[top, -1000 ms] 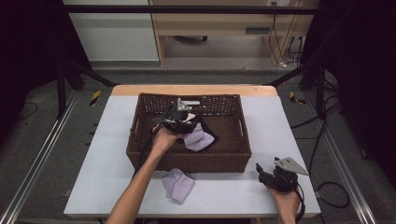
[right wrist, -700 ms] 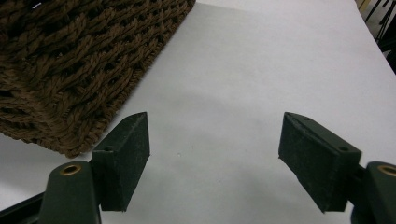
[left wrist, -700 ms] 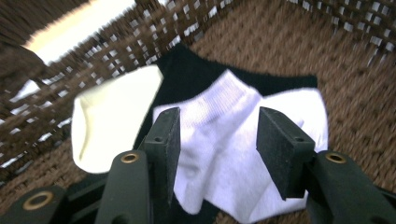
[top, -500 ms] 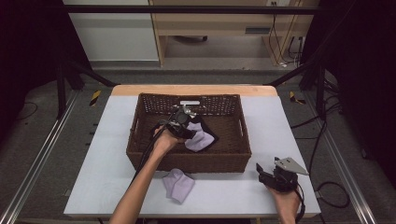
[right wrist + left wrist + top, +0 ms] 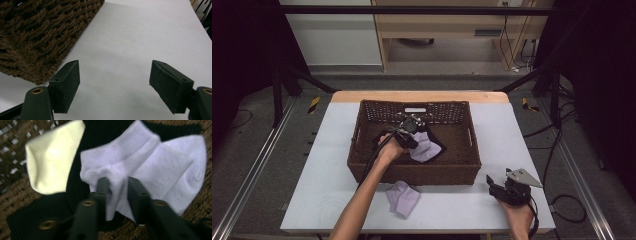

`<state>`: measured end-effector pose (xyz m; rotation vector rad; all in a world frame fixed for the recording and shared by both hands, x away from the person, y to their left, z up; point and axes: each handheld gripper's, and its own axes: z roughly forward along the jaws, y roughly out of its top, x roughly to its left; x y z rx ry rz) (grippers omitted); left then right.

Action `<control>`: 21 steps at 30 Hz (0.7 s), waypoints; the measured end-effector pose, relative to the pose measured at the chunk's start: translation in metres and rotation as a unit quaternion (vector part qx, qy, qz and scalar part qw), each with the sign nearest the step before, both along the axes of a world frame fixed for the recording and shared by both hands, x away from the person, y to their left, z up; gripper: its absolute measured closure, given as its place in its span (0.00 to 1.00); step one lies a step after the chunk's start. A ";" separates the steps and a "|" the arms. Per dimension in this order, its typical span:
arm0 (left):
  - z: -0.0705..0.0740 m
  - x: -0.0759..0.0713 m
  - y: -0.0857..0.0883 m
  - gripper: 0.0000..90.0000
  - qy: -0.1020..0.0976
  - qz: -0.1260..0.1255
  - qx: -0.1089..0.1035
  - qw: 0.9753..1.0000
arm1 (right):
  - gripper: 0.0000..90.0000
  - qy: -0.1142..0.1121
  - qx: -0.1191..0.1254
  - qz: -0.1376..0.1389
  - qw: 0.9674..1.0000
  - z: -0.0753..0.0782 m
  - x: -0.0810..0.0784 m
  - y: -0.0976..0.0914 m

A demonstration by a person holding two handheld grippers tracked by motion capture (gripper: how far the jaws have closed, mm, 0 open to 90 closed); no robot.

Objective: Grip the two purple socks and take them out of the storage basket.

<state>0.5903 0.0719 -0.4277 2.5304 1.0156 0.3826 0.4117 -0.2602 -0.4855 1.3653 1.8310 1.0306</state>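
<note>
Wicker basket on white table, left gripper over lilac sock inside, another sock before it, right gripper at table's near edge

We see the brown wicker basket occupying the centre of the white table; its walls block level entry, so access is from above. At 6 o'clock of the basket, a lavender cloth lies on the front strip. Bare table lies at 3 and 9 o'clock.
</note>
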 end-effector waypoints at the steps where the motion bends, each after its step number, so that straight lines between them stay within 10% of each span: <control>1: 0.000 0.001 0.000 0.84 0.005 0.003 -0.002 1.000 | 0.27 0.000 0.000 0.000 1.000 0.000 0.000 0.000; 7: 0.001 0.001 0.003 0.93 0.018 0.007 -0.019 1.000 | 0.27 -0.001 0.001 -0.001 1.000 0.000 -0.001 0.000; 15: 0.000 0.001 0.001 0.61 0.000 0.003 -0.026 1.000 | 0.27 0.000 0.002 -0.002 1.000 0.000 0.000 0.000; 21: -0.001 0.003 0.000 0.86 0.023 0.010 -0.009 1.000 | 0.28 -0.002 0.000 -0.001 1.000 0.000 -0.001 0.000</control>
